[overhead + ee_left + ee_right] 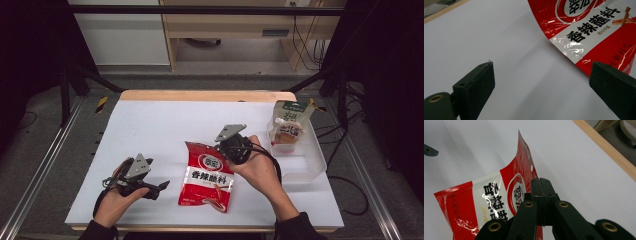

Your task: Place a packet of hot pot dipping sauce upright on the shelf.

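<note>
— What were the right gripper's (541, 182) jaws doing?

— They were pressed together, pinching the top edge of the red packet (207, 181), which lay tilted on the white table (150, 130).

— And the left gripper (541, 75)?

— Its jaws stood wide apart with nothing between them, the packet's lower edge just beyond its right jaw.

— Anything farther out?

— A clear tub (312, 160) past the right hand (260, 170), holding a pouch (288, 125).

A clear bin (310, 167) at the table's (150, 130) right edge holds a green-topped spouted pouch (288, 126).
</note>
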`<state>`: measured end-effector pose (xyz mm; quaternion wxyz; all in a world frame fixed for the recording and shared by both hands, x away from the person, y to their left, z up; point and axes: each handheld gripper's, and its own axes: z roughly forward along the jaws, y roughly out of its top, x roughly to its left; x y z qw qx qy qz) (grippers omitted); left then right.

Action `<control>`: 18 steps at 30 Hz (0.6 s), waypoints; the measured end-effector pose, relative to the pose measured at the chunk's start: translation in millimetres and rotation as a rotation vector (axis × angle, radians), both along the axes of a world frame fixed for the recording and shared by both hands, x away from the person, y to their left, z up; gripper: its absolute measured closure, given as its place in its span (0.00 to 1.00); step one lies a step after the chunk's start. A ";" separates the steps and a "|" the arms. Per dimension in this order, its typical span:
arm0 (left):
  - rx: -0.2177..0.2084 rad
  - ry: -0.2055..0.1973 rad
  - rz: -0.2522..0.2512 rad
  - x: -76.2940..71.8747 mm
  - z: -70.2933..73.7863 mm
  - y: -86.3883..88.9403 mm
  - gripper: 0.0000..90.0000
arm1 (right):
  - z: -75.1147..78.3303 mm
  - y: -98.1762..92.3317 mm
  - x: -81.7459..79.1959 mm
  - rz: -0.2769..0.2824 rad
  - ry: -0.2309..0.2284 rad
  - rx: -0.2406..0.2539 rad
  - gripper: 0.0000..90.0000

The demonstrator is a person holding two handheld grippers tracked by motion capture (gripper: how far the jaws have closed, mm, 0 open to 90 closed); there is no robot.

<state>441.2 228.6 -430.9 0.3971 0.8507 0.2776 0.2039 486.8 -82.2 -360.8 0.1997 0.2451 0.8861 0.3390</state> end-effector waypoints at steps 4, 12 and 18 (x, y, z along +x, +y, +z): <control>0.001 -0.012 0.009 5.3 10.1 0.2 0.09 | 7.4 10.2 -1.9 0.033 -0.022 -0.010 1.00; 0.020 -0.027 0.010 17.4 32.7 -0.7 0.14 | 16.5 26.1 -6.9 0.104 -0.052 -0.023 1.00; 0.042 -0.035 -0.010 22.3 42.7 -3.6 0.16 | 17.1 31.6 -9.3 0.132 -0.062 -0.029 1.00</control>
